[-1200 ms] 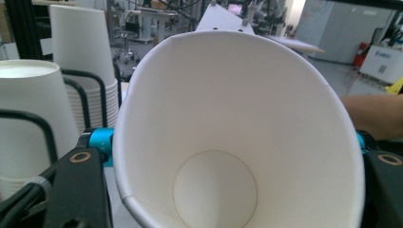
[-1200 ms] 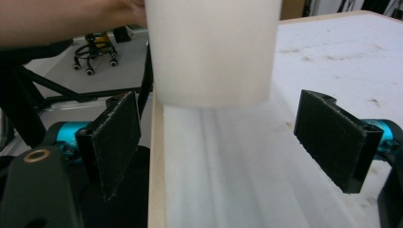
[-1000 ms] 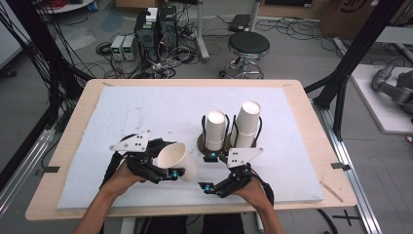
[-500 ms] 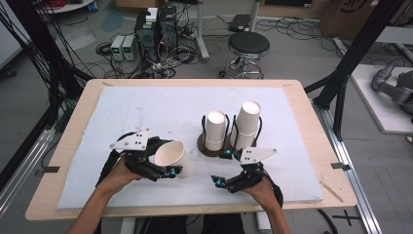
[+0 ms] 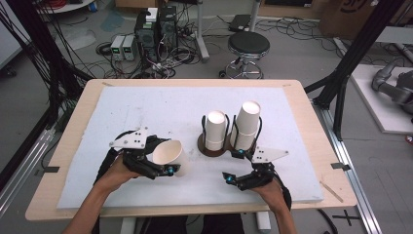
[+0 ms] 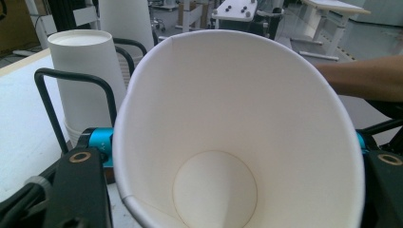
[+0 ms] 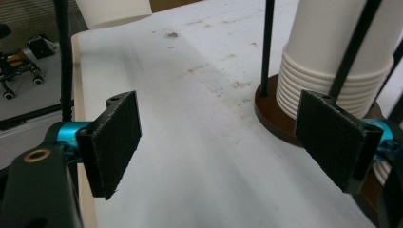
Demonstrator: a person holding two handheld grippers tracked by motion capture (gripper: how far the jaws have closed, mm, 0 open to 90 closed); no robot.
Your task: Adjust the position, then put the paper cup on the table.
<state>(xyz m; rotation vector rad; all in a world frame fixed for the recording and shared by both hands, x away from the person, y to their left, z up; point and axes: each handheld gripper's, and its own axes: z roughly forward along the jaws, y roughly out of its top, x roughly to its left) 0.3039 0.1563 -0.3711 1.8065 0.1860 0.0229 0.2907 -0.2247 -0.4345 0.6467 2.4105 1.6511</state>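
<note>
Rightward toward the frame's lower middle slid the right tool (image 5: pixel 235 178), jaws apart, empty; left tool (image 5: pixel 164 168) clamped the white paper cup (image 5: pixel 168 154), probably next for stacking.

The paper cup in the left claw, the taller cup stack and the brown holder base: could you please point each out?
paper cup (image 6: pixel 228 123), left gripper view, inner wall.
taller cup stack (image 5: pixel 248 124), high view, side of the stack.
brown holder base (image 7: pixel 272 113), right gripper view, rim of the base.
</note>
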